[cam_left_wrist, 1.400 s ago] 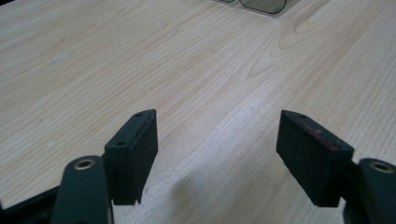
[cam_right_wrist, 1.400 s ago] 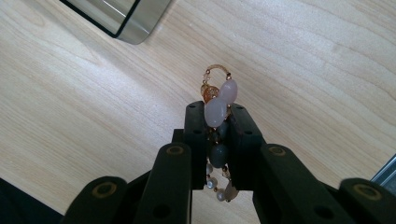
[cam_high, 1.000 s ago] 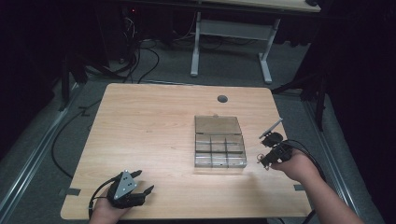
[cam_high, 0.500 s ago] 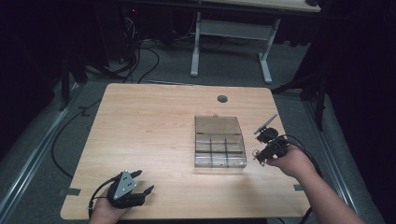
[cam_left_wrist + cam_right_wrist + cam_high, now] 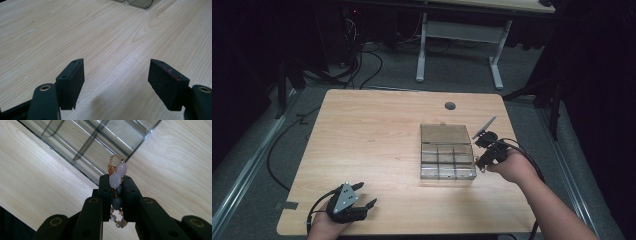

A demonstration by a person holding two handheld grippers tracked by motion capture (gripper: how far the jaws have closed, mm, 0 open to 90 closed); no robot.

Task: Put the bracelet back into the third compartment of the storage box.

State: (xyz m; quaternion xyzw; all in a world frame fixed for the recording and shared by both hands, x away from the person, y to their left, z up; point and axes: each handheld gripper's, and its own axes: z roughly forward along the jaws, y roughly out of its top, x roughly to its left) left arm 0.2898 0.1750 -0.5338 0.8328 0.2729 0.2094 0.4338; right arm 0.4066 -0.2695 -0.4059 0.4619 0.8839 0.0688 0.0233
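Pale wood tabletop (image 5: 377, 150) carries our clear divided box (image 5: 446, 157). We see the right hand-held gripper (image 5: 115, 180) clamped on a beaded bracelet (image 5: 116, 178) just beside the box's right edge — its lower beads hidden between the jaws. Our left hand-held gripper (image 5: 116, 77) rests spread apart, empty, near the front-left corner.

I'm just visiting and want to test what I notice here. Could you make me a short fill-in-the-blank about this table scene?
1. The right tool is shut on a beaded ____.
2. The left tool rests near the table's front edge with its jaws ____.
3. The clear organizer box is split into small ____.

Missing words: bracelet; open; compartments
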